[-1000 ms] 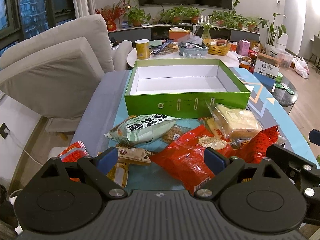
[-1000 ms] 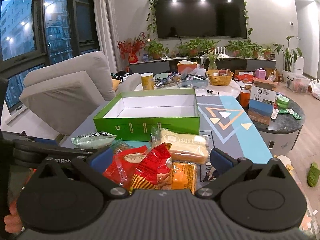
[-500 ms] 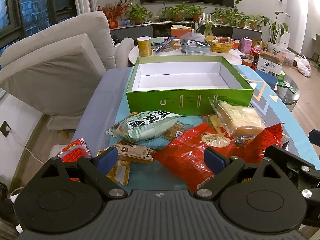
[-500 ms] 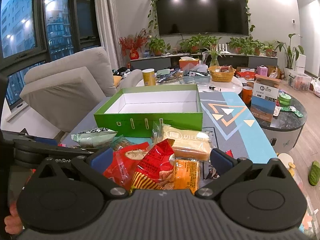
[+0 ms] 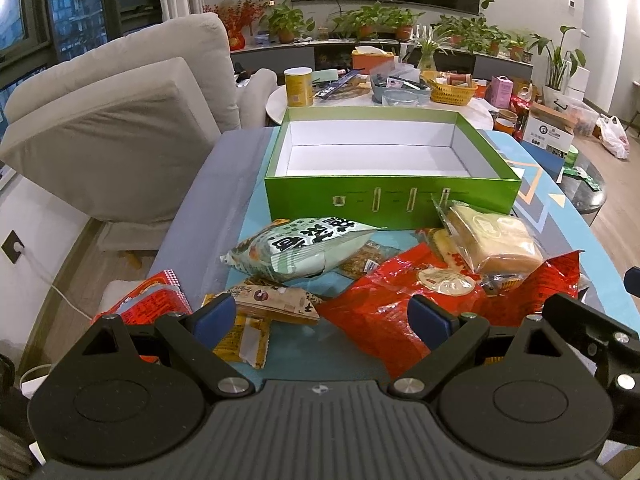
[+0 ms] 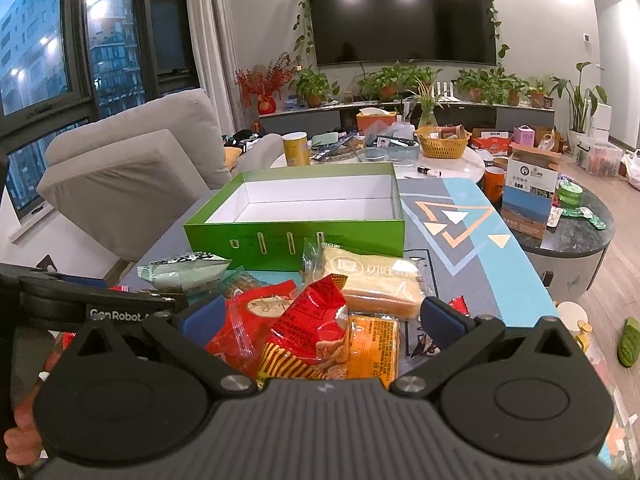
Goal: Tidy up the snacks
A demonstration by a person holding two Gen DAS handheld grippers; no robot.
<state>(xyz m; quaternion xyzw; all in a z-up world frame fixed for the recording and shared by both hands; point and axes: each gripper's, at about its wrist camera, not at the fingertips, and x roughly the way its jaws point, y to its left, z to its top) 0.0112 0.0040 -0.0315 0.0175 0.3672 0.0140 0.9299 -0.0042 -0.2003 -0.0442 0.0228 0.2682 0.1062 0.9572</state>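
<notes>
Ahead of both spread, empty tongs (image 5: 320,318) (image 6: 320,318), snacks (image 5: 400,280) await picking; next, closing on one packet for the green box (image 5: 394,196).

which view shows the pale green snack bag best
The left wrist view: the pale green snack bag lies whole and unobstructed, its printed face readable, in front of the green box. In the right wrist view the bag is seen only end-on and partly cut off by the other gripper's body.
</notes>
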